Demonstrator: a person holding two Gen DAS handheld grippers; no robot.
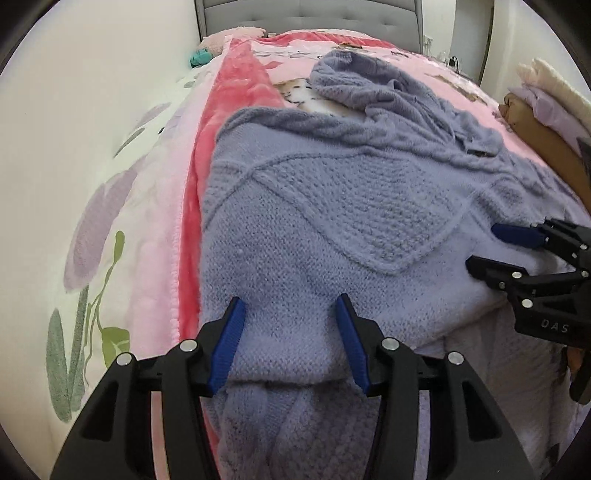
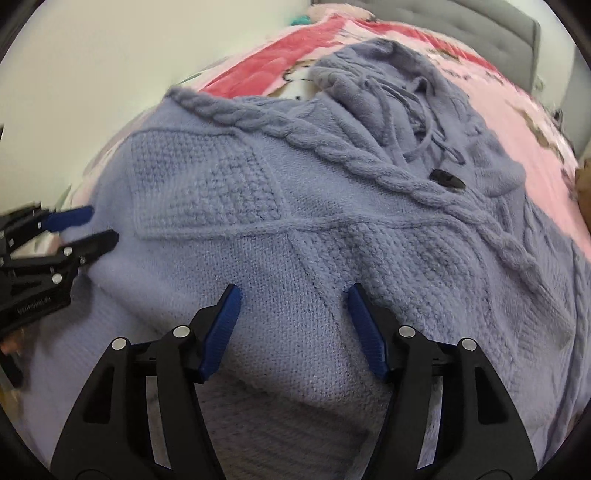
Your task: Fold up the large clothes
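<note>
Left wrist view
- Sweater: a lavender cable-knit hooded sweater is lying on the bed, its long axis running from the near edge away toward the headboard, with the hood end pointing far and right.
- Near end: a folded edge is lying across the bed's near edge, and more knit is hanging down below it.
- Left gripper: its fingers are standing spread over the folded edge, with the knit lying between them but not pinched.
- Right gripper: it is reaching in from the right side, fingers parted, tips resting at the sweater's surface.
- Bedding: a pink blanket is lying under the sweater, and a floral sheet is showing at the left.
- Pile: folded clothes are sitting at the far right.

Right wrist view
- Sweater: the cable braid is running diagonally from upper left to lower right, and the hood with its drawstrings is lying at the far end.
- Toggle button: it is lying dark beside the braid.
- Right gripper: its fingers are spread above the knit, gripping nothing.
- Left gripper: it is showing at the left edge, blurred, fingers parted.
</note>
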